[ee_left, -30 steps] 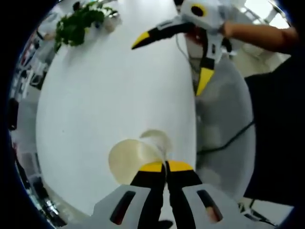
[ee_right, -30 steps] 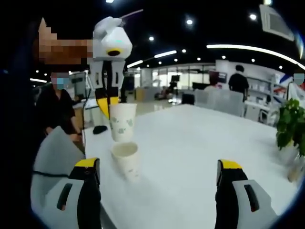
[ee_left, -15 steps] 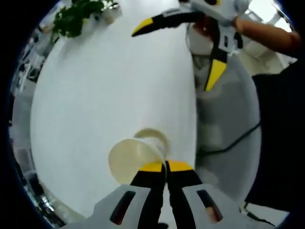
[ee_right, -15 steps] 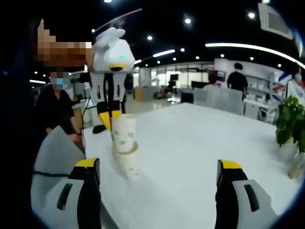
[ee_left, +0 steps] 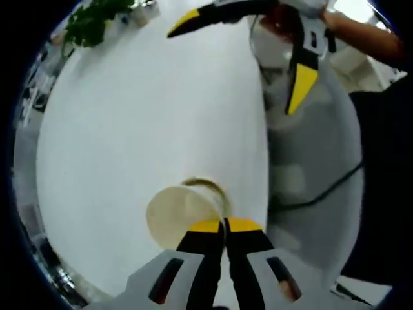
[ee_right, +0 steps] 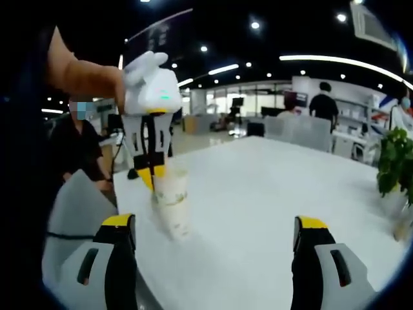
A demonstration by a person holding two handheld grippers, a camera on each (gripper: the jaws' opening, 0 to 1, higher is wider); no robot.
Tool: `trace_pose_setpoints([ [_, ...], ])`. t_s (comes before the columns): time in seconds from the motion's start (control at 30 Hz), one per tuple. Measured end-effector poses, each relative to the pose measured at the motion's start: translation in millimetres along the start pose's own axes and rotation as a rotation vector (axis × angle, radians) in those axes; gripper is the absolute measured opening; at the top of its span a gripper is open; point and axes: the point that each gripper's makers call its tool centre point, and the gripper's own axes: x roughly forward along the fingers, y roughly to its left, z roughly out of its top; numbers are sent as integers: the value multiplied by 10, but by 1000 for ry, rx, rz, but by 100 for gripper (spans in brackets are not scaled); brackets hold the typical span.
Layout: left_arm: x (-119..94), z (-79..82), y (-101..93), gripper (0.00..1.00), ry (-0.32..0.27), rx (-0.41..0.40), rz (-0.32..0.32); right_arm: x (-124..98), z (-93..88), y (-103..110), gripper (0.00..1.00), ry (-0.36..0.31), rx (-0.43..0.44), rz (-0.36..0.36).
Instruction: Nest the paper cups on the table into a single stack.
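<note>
A white paper cup [ee_left: 175,216] with a green print hangs from my left gripper [ee_left: 224,223], which is shut on its rim. The held cup sits down inside a second cup [ee_left: 218,190] standing on the white table [ee_left: 142,116]; a sliver of the lower rim shows. In the right gripper view the held cup [ee_right: 171,190] is sunk into the lower cup [ee_right: 177,225], with the left gripper [ee_right: 150,175] above. My right gripper [ee_right: 214,226] stands wide open, empty, a short way from the cups. It also reaches into the left gripper view as the right gripper [ee_left: 242,53].
A potted plant [ee_left: 87,26] stands at the table's far end, seen too as the plant [ee_right: 393,161]. A grey chair [ee_left: 310,161] is beside the table edge near the cups. People stand in the office behind [ee_right: 322,106].
My left gripper has lowered the held cup from above the standing cup down into it. The right gripper has stayed open and in place.
</note>
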Motion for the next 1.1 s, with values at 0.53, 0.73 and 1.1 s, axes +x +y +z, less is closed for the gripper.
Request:
trace_pose_setpoints([
  [0.53,207,25,19,0,-28,-31,5,10,-4,31,100,-3,21,5],
  [0.73,247,39,7,0,-36,-34,5,10,-23,44,100,-3,26,3],
  [1.1,233,51,26,1,-81,9,55,27,-25,84,100,-8,27,6],
])
